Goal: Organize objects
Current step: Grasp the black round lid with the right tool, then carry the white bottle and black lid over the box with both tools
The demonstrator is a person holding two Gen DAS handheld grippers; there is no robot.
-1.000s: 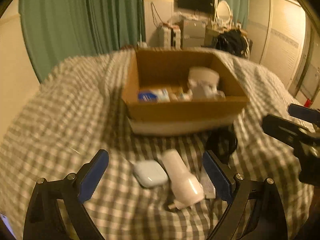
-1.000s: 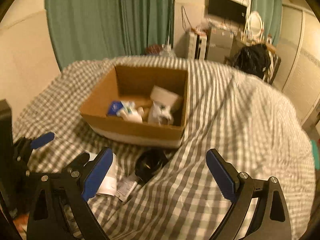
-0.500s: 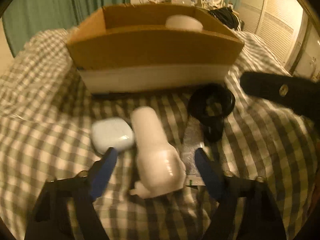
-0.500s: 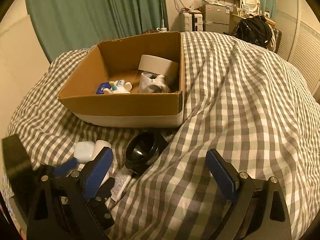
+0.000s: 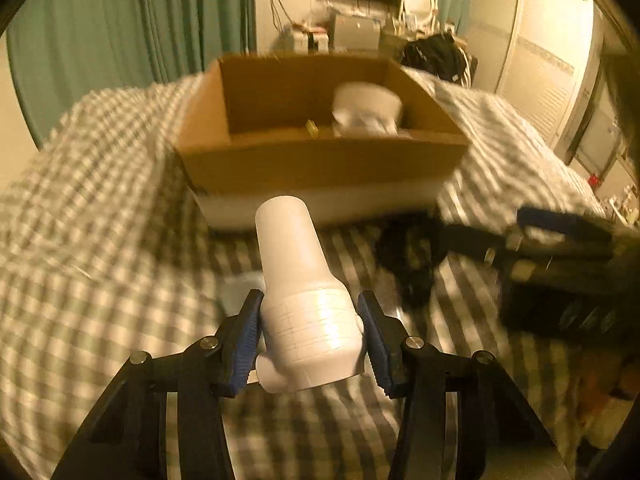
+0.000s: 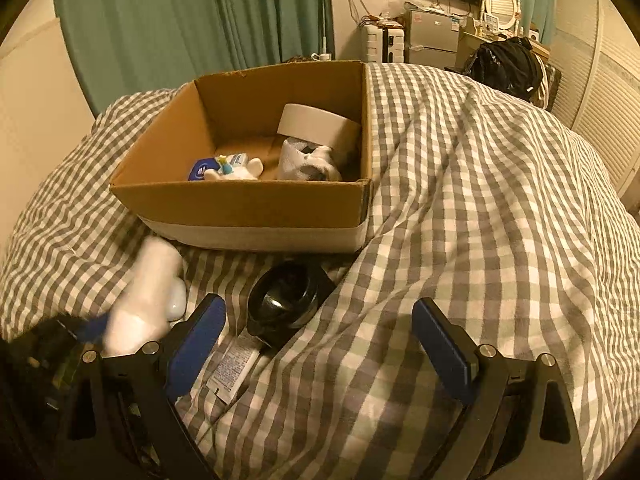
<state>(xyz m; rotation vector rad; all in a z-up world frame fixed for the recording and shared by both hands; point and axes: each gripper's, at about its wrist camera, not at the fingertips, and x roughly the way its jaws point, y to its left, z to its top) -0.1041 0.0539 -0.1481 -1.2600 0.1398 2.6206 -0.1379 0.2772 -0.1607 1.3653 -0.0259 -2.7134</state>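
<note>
My left gripper is shut on a white plastic bottle and holds it above the checked bedspread, pointing at the cardboard box. The bottle also shows blurred in the right wrist view. My right gripper is open and empty, low over the bedspread in front of the box. A black coiled cable lies just ahead of its left finger. A white earbud case lies behind the bottle. The box holds a tape roll, a white cloth and a blue-labelled tube.
A small white sachet lies on the bedspread near the cable. Green curtains hang behind the bed. A black bag and shelves with a screen stand at the back right. The bedspread bulges up on the right.
My left gripper closed on the white bottle and lifted it off the bedspread. My right gripper moved closer to the box and stayed open.
</note>
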